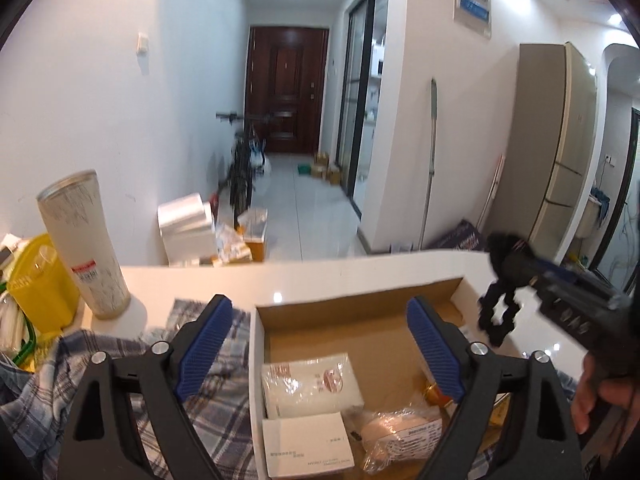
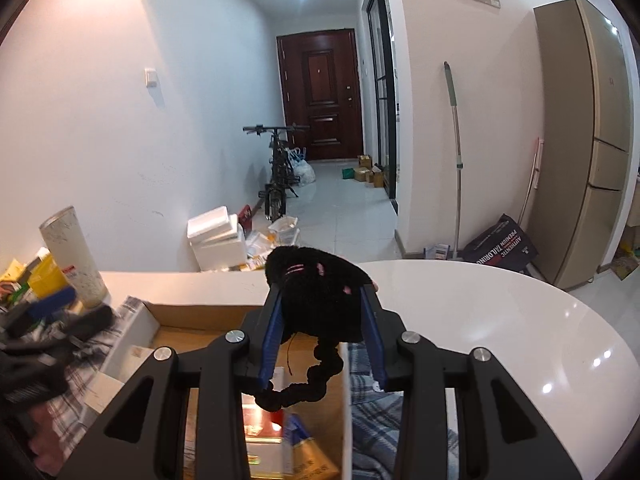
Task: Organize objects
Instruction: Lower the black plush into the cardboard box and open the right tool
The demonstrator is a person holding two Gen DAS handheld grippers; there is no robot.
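The right gripper (image 2: 323, 322) carries a black plush toy (image 2: 316, 280) over the box's (image 1: 360, 304) right edge. To do this well, I'd bring it further over the box's bare back corner, lower it, then let go so the dangling tail (image 2: 304, 384) lands inside. Its jaws are narrow, clamped on the toy. The left gripper (image 1: 320, 344) hangs wide apart and empty above the packets (image 1: 312, 376).

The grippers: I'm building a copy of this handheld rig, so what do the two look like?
Both match. The left gripper and right gripper have angular matte-black frames with triangular cut-outs and round silver pivot bolts. Their fingers carry ribbed blue pads. No cables or markings show. A bare hand shows; whether a sleeve is worn cannot be told.
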